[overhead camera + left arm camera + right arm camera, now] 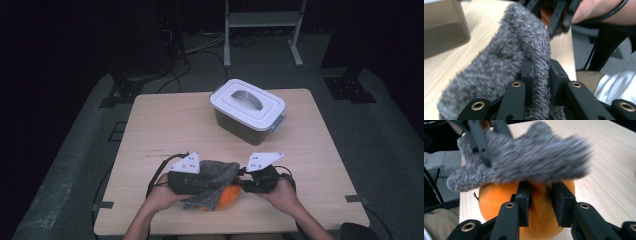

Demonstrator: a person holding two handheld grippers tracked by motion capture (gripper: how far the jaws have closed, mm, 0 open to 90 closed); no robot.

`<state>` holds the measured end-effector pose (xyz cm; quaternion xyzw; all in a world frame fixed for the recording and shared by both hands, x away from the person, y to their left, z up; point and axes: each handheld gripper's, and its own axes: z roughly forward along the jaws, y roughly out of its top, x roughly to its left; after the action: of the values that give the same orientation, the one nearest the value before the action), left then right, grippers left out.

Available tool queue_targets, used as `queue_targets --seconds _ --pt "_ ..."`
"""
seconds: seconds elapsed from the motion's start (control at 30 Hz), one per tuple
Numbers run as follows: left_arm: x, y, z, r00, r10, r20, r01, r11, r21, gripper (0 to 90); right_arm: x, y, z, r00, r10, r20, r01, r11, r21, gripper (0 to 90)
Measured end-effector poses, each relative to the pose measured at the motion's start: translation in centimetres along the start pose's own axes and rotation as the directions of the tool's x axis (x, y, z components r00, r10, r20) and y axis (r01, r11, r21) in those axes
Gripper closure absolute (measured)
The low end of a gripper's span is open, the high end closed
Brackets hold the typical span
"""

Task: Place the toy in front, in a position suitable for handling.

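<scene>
Here my left gripper (541,75) is clamped on a fold of the grey fuzzy cloth (506,62), while my right gripper (540,202) pinches the orange soft thing (499,200) beneath it. Both lie at the table's (165,120) near edge; the lidded container (247,110) stands well apart, farther back.

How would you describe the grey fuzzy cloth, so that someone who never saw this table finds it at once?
Start at the wooden table and look at its near edge, between the person's two hands. There the grey fuzzy cloth lies draped over an orange thing, pinched by the left gripper. It is the one soft, woolly thing here; the lidded box farther back is hard plastic.
</scene>
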<state>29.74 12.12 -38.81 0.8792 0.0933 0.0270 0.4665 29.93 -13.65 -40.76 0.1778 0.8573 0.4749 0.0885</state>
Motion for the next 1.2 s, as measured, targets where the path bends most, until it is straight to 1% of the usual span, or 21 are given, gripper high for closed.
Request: queue_targets --seconds 0.2,0.23,0.3,0.33,0.37,0.4,0.43,0.47,0.53,0.57,0.6,0.67,0.73,0.77,0.83,0.87,0.9,0.93,1.07,1.13,1.2 --pt "1.7 -1.7 -1.0 0.9962 -0.06 -0.064 0.061 0.9979 0.02 76.9 -0.8 -0.5 -0.1 0.9985 0.055 0.008 -0.055 0.998 0.015 70.0" --pt "1.9 -2.1 -1.1 0.9948 -0.076 -0.068 0.077 0.9969 0.016 76.9 -0.9 -0.5 -0.1 0.9983 0.058 0.004 -0.058 0.998 0.015 69.6" --pt "2.1 -2.5 -1.2 0.9944 -0.085 -0.063 0.086 0.9963 0.011 76.9 -0.9 -0.6 -0.2 0.998 0.052 -0.035 -0.052 0.999 0.01 64.5" --pt "2.1 -2.5 -1.2 0.9944 -0.085 -0.062 0.086 0.9962 0.012 76.9 -0.7 -0.5 -0.3 0.9987 0.018 -0.048 -0.018 1.0 0.001 59.1" --pt "2.2 -2.5 -1.2 0.9943 -0.083 -0.067 0.084 0.9963 0.014 76.9 -0.7 -0.4 -0.4 0.9989 -0.007 -0.047 0.007 1.0 -0.001 55.2" --pt "2.2 -2.5 -1.2 0.9941 -0.082 -0.071 0.083 0.9964 0.014 76.9 -0.5 -0.2 -0.6 0.9978 -0.054 -0.039 0.054 0.999 -0.005 49.7" --pt "2.2 -2.5 -1.2 0.9934 -0.085 -0.077 0.086 0.9962 0.014 76.9 -0.5 -0.2 -0.6 0.9961 -0.081 -0.033 0.081 0.997 -0.009 44.6" --pt "2.3 -2.5 -1.2 0.9929 -0.091 -0.077 0.092 0.9957 0.011 76.9 -0.5 -0.1 -0.6 0.994 -0.102 -0.039 0.102 0.995 -0.007 38.9" --pt "2.4 -2.5 -1.2 0.9916 -0.102 -0.079 0.103 0.9947 0.006 76.9 -0.6 -0.5 -0.2 0.9914 -0.115 -0.062 0.116 0.993 0.003 35.6" --pt "2.4 -2.5 -1.2 0.9915 -0.101 -0.081 0.102 0.9947 0.007 76.8 -0.5 -0.7 0.1 0.9901 -0.127 -0.059 0.127 0.992 0.0 36.0" --pt "2.4 -2.5 -1.2 0.9914 -0.103 -0.081 0.104 0.9946 0.003 76.9 -0.4 -0.9 0.2 0.9905 -0.127 -0.052 0.127 0.992 -0.004 39.8" --pt "2.3 -2.3 -1.3 0.9914 -0.107 -0.076 0.106 0.9943 -0.012 76.9 -0.2 -0.8 0.3 0.9914 -0.126 -0.036 0.126 0.992 -0.002 51.0" --pt "2.1 -1.8 -1.5 0.9927 -0.11 -0.049 0.108 0.993 -0.048 77.0 -0.2 -0.5 0.3 0.996 -0.089 -0.009 0.089 0.996 0.005 61.0" --pt "1.8 -1.3 -1.5 0.9947 -0.099 -0.025 0.097 0.993 -0.066 77.0 -0.2 -0.5 0.3 0.9973 -0.073 -0.005 0.073 0.997 0.003 64.8" --pt "1.1 -0.6 -1.3 0.9971 -0.075 0.016 0.076 0.9932 -0.088 77.0 -0.1 -0.2 0.4 0.9991 -0.042 -0.006 0.042 0.999 -0.006 67.4" --pt "0.7 -0.2 -1.0 0.9981 -0.054 0.029 0.056 0.9949 -0.084 76.9 -0.1 -0.2 0.5 0.9996 -0.027 -0.001 0.027 1.0 -0.008 67.8" --pt "0.3 0.1 -0.6 0.9994 -0.031 0.016 0.032 0.9981 -0.053 76.9 0.0 -0.1 0.5 0.9999 -0.015 0.001 0.015 1.0 -0.01 68.1" --pt "0.2 0.1 -0.4 0.9997 -0.022 0.005 0.022 0.9992 -0.035 76.9 -0.1 -0.1 0.5 1.0 -0.003 0.006 0.003 1.0 -0.009 68.5" --pt "1.1 -0.9 -0.3 0.9981 -0.057 -0.024 0.056 0.9982 -0.019 77.2 -0.8 -0.6 0.2 0.9991 0.044 -0.001 -0.044 0.999 -0.008 70.2" --pt "1.8 -1.7 -0.9 0.9949 -0.081 -0.06 0.081 0.9967 -0.013 77.2 -1.1 -0.8 0.1 0.9986 0.053 -0.001 -0.053 0.999 -0.01 72.9" --pt "2.4 -2.4 -1.4 0.9908 -0.109 -0.08 0.108 0.9941 -0.011 77.1 -1.4 -0.9 -0.1 0.9979 0.065 -0.006 -0.065 0.998 -0.013 72.9"
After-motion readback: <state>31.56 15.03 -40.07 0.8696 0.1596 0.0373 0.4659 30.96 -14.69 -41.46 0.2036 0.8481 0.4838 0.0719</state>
